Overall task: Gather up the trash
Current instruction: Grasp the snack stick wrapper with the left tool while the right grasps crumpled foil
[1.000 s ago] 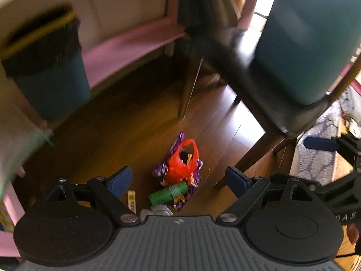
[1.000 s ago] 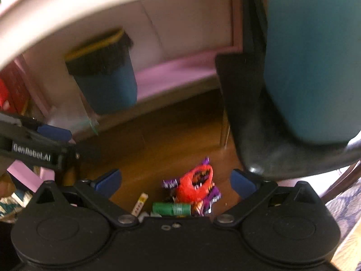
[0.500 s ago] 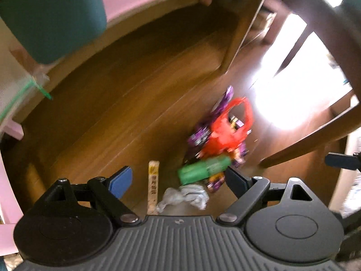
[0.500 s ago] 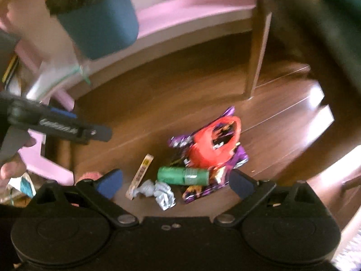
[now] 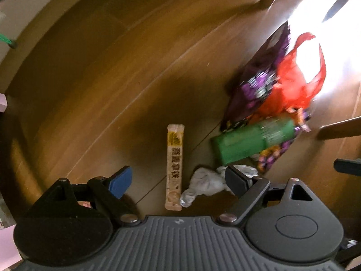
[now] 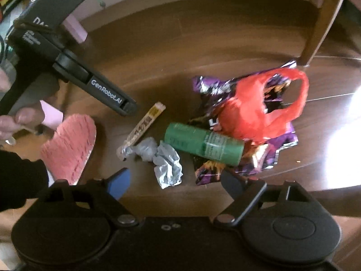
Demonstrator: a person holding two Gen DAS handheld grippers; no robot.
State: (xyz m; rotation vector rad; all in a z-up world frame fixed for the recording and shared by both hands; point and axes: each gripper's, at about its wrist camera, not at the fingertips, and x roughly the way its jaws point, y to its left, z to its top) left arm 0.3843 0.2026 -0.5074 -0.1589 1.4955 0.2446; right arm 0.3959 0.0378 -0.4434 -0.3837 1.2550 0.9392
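Trash lies in a heap on the wooden floor. A yellow stick wrapper [image 5: 174,164] [image 6: 144,126] lies beside a crumpled white tissue [image 5: 206,184] [image 6: 162,158]. A green can [image 5: 252,141] [image 6: 204,143] lies on its side against a red plastic bag [image 5: 291,85] [image 6: 261,110] and a purple foil wrapper [image 5: 257,83] [image 6: 268,155]. My left gripper [image 5: 178,180] is open and empty just above the stick wrapper and tissue. My right gripper [image 6: 174,181] is open and empty just above the tissue. The left gripper's body [image 6: 67,61] shows at the left in the right wrist view.
A wooden chair leg [image 6: 320,22] stands behind the heap, another [image 5: 338,129] to its right. A pink slipper [image 6: 70,146] is by the wrapper. A pink baseboard [image 6: 74,26] and a wall run along the far side. Bright sun glare [image 5: 327,45] washes out the floor at right.
Both grippers have dropped down toward the floor and tilted down over the trash heap. The blue bin and the chair seat have left both views. Both stay open.
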